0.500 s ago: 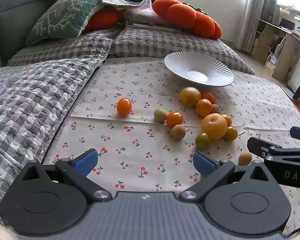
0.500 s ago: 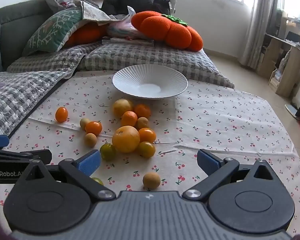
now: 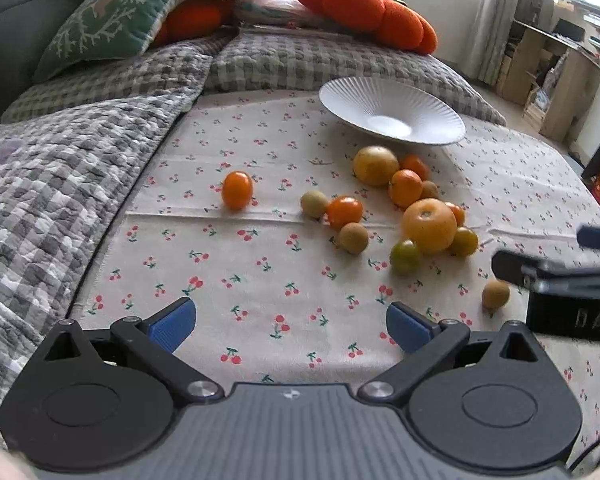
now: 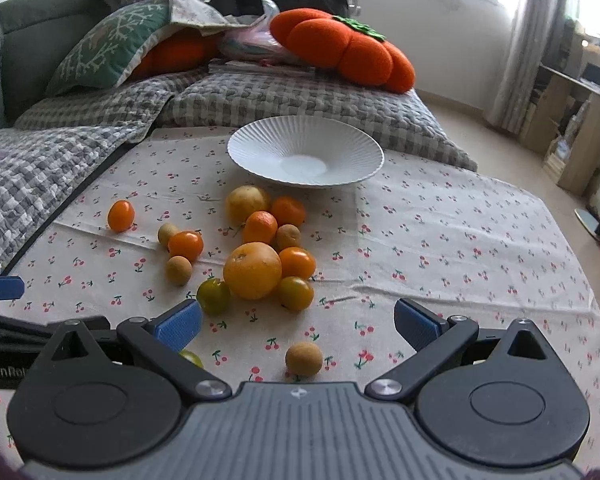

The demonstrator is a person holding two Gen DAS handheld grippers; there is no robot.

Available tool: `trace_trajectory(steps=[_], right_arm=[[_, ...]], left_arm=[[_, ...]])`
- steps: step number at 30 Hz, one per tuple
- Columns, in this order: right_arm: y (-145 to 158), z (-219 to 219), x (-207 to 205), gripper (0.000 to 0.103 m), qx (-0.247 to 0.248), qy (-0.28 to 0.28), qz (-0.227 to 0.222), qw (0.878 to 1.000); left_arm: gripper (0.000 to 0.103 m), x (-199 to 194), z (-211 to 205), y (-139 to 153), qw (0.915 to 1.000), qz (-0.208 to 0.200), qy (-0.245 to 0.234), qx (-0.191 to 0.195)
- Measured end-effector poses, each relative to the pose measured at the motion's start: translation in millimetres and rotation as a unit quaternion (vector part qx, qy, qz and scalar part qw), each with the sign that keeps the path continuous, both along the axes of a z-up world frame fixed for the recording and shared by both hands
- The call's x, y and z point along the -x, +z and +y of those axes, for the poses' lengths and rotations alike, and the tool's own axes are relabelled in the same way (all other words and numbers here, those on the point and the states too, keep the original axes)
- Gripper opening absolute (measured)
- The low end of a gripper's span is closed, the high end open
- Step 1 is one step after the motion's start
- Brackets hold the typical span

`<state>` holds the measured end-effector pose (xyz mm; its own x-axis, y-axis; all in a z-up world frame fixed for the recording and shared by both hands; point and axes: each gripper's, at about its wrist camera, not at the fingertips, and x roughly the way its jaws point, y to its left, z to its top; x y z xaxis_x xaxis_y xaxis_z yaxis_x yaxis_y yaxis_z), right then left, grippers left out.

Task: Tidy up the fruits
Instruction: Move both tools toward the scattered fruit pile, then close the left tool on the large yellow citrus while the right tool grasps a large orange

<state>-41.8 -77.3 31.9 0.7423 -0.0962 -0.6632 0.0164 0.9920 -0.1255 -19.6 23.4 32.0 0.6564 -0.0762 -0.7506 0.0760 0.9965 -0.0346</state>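
Observation:
Several fruits lie loose on a cherry-print cloth (image 3: pixel 260 280): a big orange (image 4: pixel 252 270), a yellow one (image 4: pixel 247 204), small oranges, green ones and brown longan-like ones. An empty white ribbed plate (image 4: pixel 260 140) stands behind them. One small orange (image 3: pixel 237 189) sits apart at the left. My left gripper (image 3: pixel 291 326) is open over bare cloth, well short of the fruit. My right gripper (image 4: pixel 296 328) is open too, with a brown fruit (image 4: pixel 304 359) on the cloth just below the gap, untouched. The right gripper also shows at the left wrist view's right edge (image 3: pixel 540 268).
A grey checked quilt (image 3: pixel 60 184) borders the cloth on the left and behind. Cushions, among them an orange pumpkin-shaped one (image 4: pixel 340 50), are piled at the back. Wooden shelves (image 4: pixel 572 120) stand on the floor at the right. A small green fruit (image 4: pixel 191 358) peeks beside my right gripper's left finger.
Both views have shifted slightly closer to the fruit. Both grippers stay open and no fruit has moved.

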Motion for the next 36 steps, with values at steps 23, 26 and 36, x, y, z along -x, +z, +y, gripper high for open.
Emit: trace_trajectory(steps=[23, 26, 36], right_arm=[[-5, -33, -78, 0.097, -0.094, 0.145, 0.044, 0.984], [-16, -25, -83, 0.086, -0.062, 0.168, 0.048, 0.983], [-34, -20, -100, 0.074, -0.026, 0.193, 0.05, 0.98]], left_arm=[[0.094, -135, -2, 8, 0.9959, 0.033, 0.02, 0.082], [0.094, -154, -16, -1, 0.9952, 0.044, 0.006, 0.087], [0.087, -194, -47, -22, 0.9901, 0.064, -0.031, 0.121]])
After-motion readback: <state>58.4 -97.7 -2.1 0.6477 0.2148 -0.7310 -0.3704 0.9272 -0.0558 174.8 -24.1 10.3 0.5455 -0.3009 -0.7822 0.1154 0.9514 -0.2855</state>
